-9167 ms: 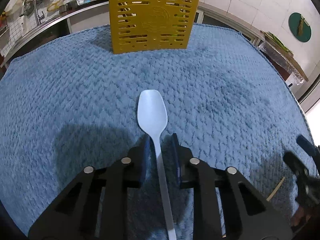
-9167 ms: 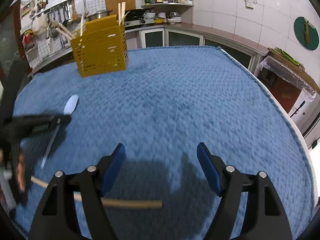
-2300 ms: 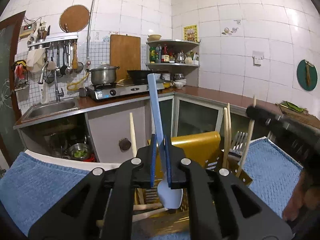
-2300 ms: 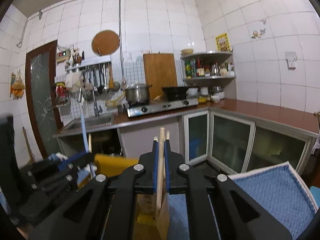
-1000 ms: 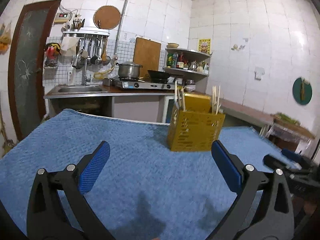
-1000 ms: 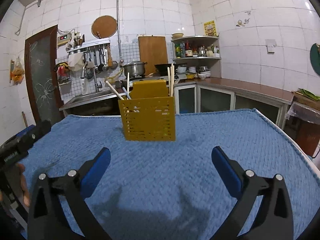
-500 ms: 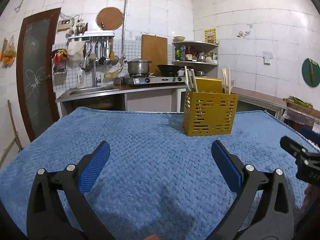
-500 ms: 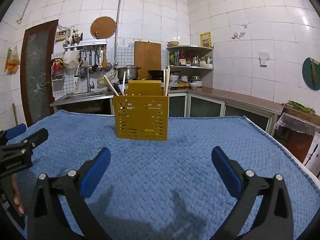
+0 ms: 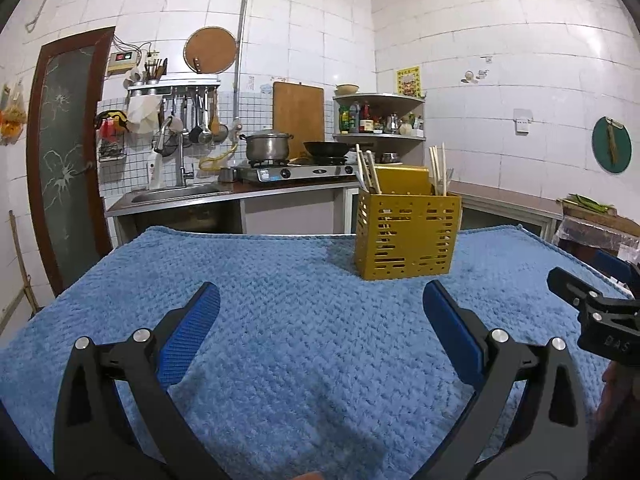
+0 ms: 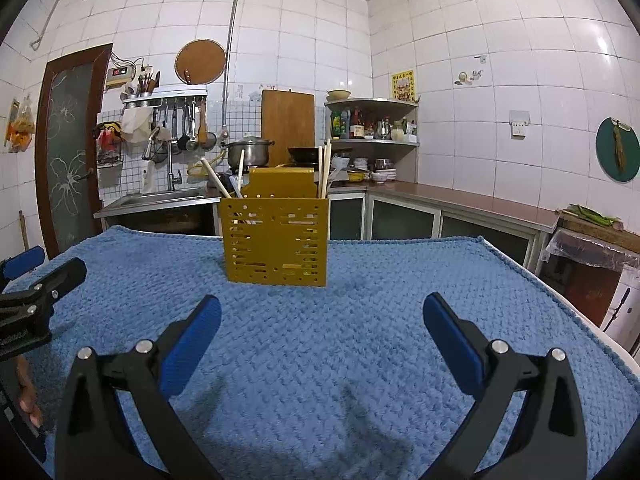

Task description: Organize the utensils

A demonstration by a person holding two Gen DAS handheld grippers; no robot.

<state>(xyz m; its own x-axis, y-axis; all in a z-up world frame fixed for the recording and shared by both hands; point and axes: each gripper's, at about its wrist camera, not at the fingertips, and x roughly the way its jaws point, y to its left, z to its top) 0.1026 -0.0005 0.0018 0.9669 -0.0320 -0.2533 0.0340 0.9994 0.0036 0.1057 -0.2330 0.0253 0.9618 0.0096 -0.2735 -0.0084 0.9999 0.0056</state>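
now the left gripper [image 9: 320, 316] and the right gripper [image 10: 322, 318] both hang wide open with nothing in them above the blue towel-covered worktop [image 10: 360, 344], because the wooden chopsticks [image 10: 325, 168] stand in the yellow slotted plastic holder [image 10: 276, 240], so the tidying looks done.

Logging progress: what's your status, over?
Left gripper open, right gripper open, both empty. Yellow slotted plastic utensil holder upright on blue towel. Nothing in the way.

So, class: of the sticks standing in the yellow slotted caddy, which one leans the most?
The pale wooden stick at the caddy's left end: it slants steeply leftward, the others stand nearly upright.
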